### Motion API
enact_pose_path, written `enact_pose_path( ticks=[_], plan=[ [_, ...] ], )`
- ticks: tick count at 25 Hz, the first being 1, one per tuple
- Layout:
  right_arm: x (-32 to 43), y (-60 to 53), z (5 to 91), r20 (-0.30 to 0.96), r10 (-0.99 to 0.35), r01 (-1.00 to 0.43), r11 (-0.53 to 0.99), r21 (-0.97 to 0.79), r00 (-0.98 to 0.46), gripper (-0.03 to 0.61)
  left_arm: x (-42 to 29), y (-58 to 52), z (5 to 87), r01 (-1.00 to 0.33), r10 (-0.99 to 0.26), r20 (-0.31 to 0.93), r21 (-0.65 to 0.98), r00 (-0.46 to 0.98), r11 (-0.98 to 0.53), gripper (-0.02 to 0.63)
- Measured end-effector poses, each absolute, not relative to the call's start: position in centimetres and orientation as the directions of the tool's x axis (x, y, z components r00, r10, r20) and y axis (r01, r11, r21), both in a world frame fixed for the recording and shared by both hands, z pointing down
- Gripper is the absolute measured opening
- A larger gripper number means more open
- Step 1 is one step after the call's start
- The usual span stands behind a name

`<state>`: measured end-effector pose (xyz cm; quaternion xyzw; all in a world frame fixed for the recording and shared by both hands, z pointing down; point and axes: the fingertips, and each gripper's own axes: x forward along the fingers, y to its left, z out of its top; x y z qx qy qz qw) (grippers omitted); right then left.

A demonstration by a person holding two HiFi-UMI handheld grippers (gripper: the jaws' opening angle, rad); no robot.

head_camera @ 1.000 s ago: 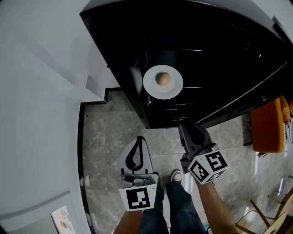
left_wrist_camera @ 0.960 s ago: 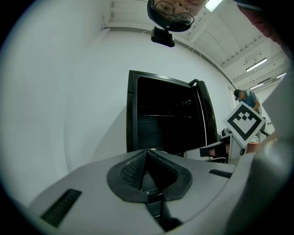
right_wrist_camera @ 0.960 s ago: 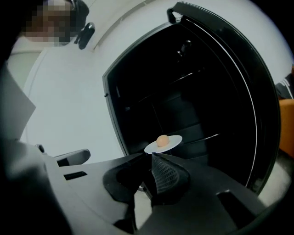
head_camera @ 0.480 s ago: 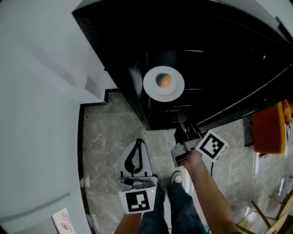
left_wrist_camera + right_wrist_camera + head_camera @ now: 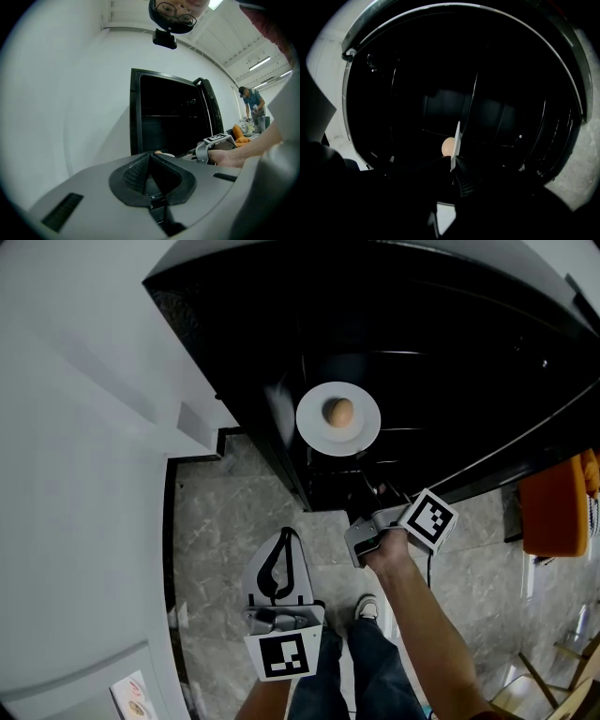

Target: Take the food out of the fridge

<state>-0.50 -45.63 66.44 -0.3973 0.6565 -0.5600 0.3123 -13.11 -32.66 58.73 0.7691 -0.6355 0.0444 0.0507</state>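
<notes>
Inside, the open fridge (image 5: 450, 362) was black and dim, and a white plate (image 5: 361, 432) sat on one of its wire shelves with a single round, tan piece of food (image 5: 338, 412) at its middle. The right gripper (image 5: 375, 502) reached into the lower front of the fridge, its marker cube (image 5: 429, 519) just outside the opening and the person's hand wrapped round the handle. In the right gripper view the tool was rolled on its side, so the plate (image 5: 457, 136) showed edge-on as a thin white sliver. That sliver ran down between the jaws of the right gripper (image 5: 453, 168), which sat tight against either face of the rim with no gap to be seen, clamped on it. The food (image 5: 447, 146) showed just behind the rim.

The left gripper (image 5: 285, 536) hung low over the grey stone floor (image 5: 225, 521), well apart from the fridge. Its jaws were pressed together with nothing between them, as the left gripper view showed (image 5: 150, 157).
</notes>
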Motion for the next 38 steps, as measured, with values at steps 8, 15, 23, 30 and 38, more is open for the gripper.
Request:
enact_pose_path(
  ticks=[8,15,23,30,38],
  plan=[
    [-1.3,-47.2,66.3,0.022,-0.873,-0.145,0.056,-0.988,-0.488,0.026,-13.4,-32.8,58.6,-0.983,-0.974,0.132,0.015,0.186,-0.186,0.014],
    [-1.1,-46.5,66.2,0.005,-0.878,-0.097,0.047,-0.994,-0.478,0.041,-13.2,-32.2,58.8,-0.983,-0.973,0.134,0.016,0.186,-0.185,0.014],
    [-1.6,-47.5,66.3,0.009,-0.882,-0.085,0.035,-0.996,-0.471,0.044,-13.4,-32.4,59.3,-0.982,-0.971,0.144,0.025,0.19,-0.188,0.014],
    [-1.6,-47.5,66.1,-0.002,-0.886,-0.057,0.032,-0.998,-0.463,0.037,-13.5,-32.6,59.1,-0.982,-0.971,0.143,0.027,0.19,-0.188,0.014],
    [-1.2,-47.0,65.8,-0.024,-0.892,0.0,0.026,-1.0,-0.452,0.032,-13.1,-32.2,59.0,-0.981,-0.971,0.139,0.025,0.193,-0.191,0.014]
  ],
)
